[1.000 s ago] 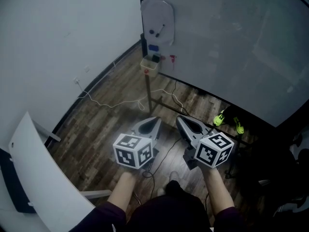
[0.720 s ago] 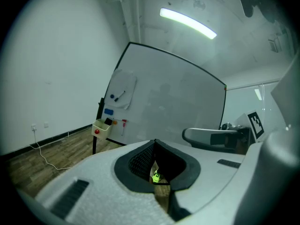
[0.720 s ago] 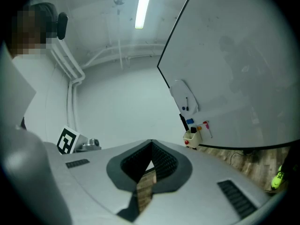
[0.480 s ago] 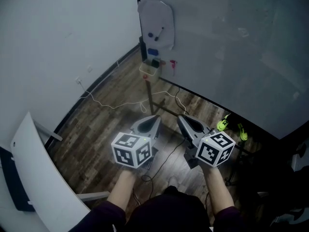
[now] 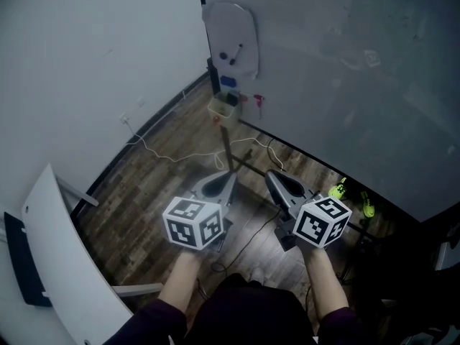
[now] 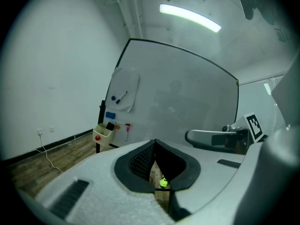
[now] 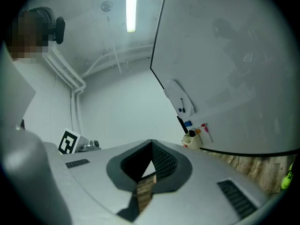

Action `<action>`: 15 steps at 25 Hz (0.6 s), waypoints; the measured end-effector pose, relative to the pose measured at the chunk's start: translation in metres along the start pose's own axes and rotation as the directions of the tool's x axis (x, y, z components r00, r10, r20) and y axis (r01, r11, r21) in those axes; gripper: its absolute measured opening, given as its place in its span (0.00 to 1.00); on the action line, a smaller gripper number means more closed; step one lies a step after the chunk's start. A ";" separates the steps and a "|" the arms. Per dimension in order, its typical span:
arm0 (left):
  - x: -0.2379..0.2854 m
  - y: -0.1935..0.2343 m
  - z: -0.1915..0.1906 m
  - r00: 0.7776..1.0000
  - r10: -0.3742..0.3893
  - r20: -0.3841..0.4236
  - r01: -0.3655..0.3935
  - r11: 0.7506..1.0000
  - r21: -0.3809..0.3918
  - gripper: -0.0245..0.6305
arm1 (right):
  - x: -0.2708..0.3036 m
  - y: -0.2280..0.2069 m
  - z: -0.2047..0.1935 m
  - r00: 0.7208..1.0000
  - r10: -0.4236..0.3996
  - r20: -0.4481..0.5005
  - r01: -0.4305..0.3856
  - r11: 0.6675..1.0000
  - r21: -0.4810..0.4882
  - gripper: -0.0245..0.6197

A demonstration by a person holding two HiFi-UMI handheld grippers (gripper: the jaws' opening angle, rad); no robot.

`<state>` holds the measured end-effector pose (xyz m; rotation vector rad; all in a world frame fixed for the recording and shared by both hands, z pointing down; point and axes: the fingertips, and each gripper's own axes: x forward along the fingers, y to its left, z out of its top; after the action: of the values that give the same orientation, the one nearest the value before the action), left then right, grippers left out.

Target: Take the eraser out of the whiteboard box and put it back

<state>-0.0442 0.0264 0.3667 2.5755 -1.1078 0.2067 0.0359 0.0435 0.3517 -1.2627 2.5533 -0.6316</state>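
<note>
**Head view and both gripper views.** The only markings that can be read are the black-and-white square markers on the cubes at the back of the left gripper (image 5: pixel 231 174) and the right gripper (image 5: pixel 271 174).

The person's forearms come in from the lower edge in dark sleeves (image 5: pixel 154 320). They hold the two grippers side by side, well above the wooden floor (image 5: pixel 144 192). The right gripper points about level and the left tips slightly down, both towards the whiteboard (image 5: pixel 345 70).

In its own view, the left gripper (image 6: pixel 155 141) has its jaws pressed together at the tip, with nothing between them. The right gripper (image 7: pixel 151 142) is the same, with tips meeting and nothing held.

The whiteboard box (image 6: pixel 103 133) is a pale yellow tray fixed at the board's lower corner. It lies well ahead of both grippers and to the left of their tips, and neither gripper touches it. The dark eraser (image 6: pixel 109 125) stands upright in the box, its top above the rim.

A red ball (image 6: pixel 97 138) sits on the front of the box. A blue block (image 6: pixel 110 115) is stuck to the board just above the box, and a red marker (image 6: pixel 127 128) hangs beside it. A small white sheet (image 5: pixel 231 38) hangs higher up the board.

A white cable (image 5: pixel 172 154) trails across the floor, ahead and to the left of the left gripper.
</note>
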 end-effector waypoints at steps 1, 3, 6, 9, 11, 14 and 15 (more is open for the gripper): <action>0.002 0.002 0.000 1.000 0.006 -0.003 -0.006 1.000 -0.001 0.05 | 0.002 -0.002 0.000 1.000 0.004 -0.001 -0.004 1.000 0.007 0.04; 0.004 0.008 0.001 1.000 0.017 -0.007 -0.017 1.000 -0.005 0.05 | 0.009 -0.006 -0.001 1.000 0.012 -0.006 -0.012 1.000 0.020 0.04; 0.009 0.018 0.004 0.999 0.032 -0.006 -0.032 0.999 -0.009 0.05 | 0.019 -0.010 -0.004 0.999 0.025 -0.020 -0.025 0.999 0.030 0.04; 0.017 0.028 0.006 0.999 0.033 -0.007 -0.033 0.999 -0.010 0.05 | 0.031 -0.017 -0.005 0.999 0.024 -0.024 -0.024 0.999 0.034 0.04; 0.023 0.036 0.006 0.999 0.032 -0.014 -0.033 0.999 -0.013 0.05 | 0.040 -0.022 -0.004 0.999 0.024 -0.025 -0.023 0.999 0.041 0.04; 0.032 0.049 0.008 0.999 0.026 -0.022 -0.027 1.000 -0.016 0.05 | 0.055 -0.029 -0.002 0.999 0.019 -0.026 -0.018 0.999 0.043 0.04; 0.035 0.053 0.010 0.999 0.023 -0.023 -0.023 1.000 -0.016 0.05 | 0.061 -0.031 -0.001 1.000 0.017 -0.024 -0.016 0.999 0.044 0.04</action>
<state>-0.0584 -0.0349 0.3796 2.5406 -1.1270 0.2310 0.0204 -0.0215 0.3663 -1.2257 2.5521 -0.7002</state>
